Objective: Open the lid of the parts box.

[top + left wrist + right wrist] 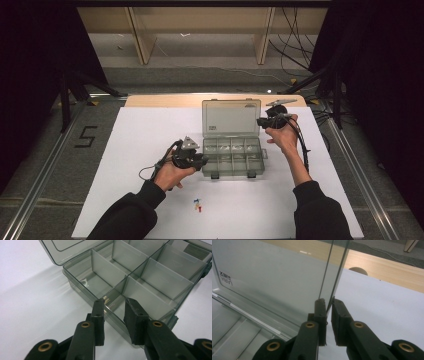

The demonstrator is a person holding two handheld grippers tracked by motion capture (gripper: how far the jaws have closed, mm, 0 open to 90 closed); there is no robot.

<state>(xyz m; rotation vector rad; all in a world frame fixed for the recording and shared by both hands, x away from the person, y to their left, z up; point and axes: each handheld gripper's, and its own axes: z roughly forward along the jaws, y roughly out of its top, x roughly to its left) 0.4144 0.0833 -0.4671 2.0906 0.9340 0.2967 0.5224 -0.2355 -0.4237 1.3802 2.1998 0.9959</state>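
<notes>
A clear grey organiser box (235, 173) sits mid-table with its lid (231, 117) standing upright. My left gripper (202, 161) is at the box's left end. In the left gripper view its jaws straddle the side wall (77, 287), one outside and one inside a bare compartment, so the left gripper (115, 302) is shut on that wall. My right gripper (260, 121) is at the lid's right edge. In the right gripper view, the right gripper (328, 301) pinches the thin edge of the lid (274, 277) between nearly closed jaws.
The box rests on a white sheet (150, 130) with a wooden strip (165, 100) behind it. A few small coloured pieces (198, 204) lie on the sheet near the front. Cables (300, 50) trail on the floor at the back right.
</notes>
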